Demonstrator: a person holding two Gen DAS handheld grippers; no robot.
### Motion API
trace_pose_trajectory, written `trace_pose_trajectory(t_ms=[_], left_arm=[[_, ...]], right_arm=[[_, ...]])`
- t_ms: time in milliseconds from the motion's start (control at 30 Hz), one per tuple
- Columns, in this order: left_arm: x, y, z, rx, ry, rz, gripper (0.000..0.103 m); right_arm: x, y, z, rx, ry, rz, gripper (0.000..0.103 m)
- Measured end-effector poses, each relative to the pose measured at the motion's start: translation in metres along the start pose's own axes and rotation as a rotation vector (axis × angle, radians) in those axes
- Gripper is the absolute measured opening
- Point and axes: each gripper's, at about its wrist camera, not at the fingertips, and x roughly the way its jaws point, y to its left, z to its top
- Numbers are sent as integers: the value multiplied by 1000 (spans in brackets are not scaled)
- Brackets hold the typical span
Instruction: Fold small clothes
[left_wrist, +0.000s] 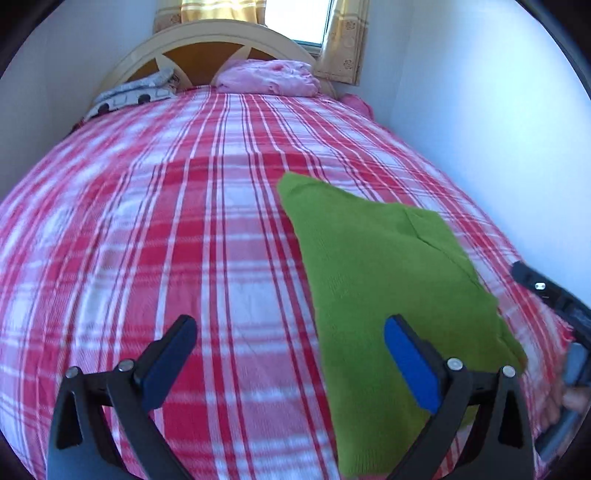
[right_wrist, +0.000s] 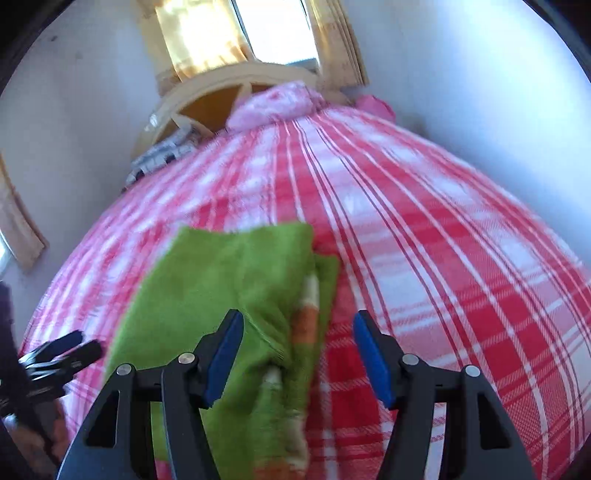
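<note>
- Progress looks well on: the green knitted garment (left_wrist: 388, 280) lies on the bed (left_wrist: 184, 221) as a compact folded shape, with at least one layer doubled over, as the raised flap edge near its upper right in the left wrist view shows.
- Garment position: it sits on the red-and-white plaid bedcover, towards the near end of the bed and closer to the right-hand wall than to the middle, well apart from the pillows at the headboard.
- Left tongs (left_wrist: 291, 362): the jaws stand wide apart and hold nothing. One blue pad hangs over bare plaid, the other over the near left part of the garment; no cloth is pinched.
- Right tongs (right_wrist: 299, 358): the jaws stand partly apart with nothing clamped. The garment's right edge, with an orange and cream striped band (right_wrist: 306, 321) showing at the fold, lies below and between them, but the pads do not press on it.
- Judgement on what is done: with both tongs free of the cloth, the last fold appears to have been laid down and let go.
- Judgement on what is left: the outline is still irregular, wider at the near end and tapering away, and the right edge looks bunched, so a further fold or some smoothing may be wanted. Blur in the right wrist view hides how neat that edge really is.
- Other clothes: a pink bundle (left_wrist: 266, 77) and a patterned grey-and-white item (left_wrist: 136, 92) rest by the headboard; whether they are part of the job cannot be told.
</note>
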Motion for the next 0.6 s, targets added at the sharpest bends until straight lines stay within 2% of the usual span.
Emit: trace_pose_trajectory(t_ms=[67, 100, 133, 167, 200, 267, 400, 600], left_arm=[[8, -7, 3, 26, -1, 35, 103], [14, -9, 4, 37, 1, 44, 103], [16, -12, 4, 41, 1, 45, 103], [20, -15, 5, 44, 1, 44, 103], [24, -17, 7, 47, 0, 47, 103], [29, -23, 12, 57, 1, 55, 103], [39, -33, 16, 85, 20, 76, 103], [52, -35, 18, 78, 84, 46, 103]], right_arm=[[1, 15, 3, -65, -9, -8, 62], [5, 26, 3, -117, -6, -33, 58], [12, 37, 2, -177, -2, -75, 48], [19, 45, 2, -217, 12, -100, 17], [31, 48, 2, -224, 36, -109, 2], [47, 44, 5, -183, 62, -75, 2], [82, 31, 5, -162, 156, -72, 3], [83, 16, 7, -101, 210, -20, 3]])
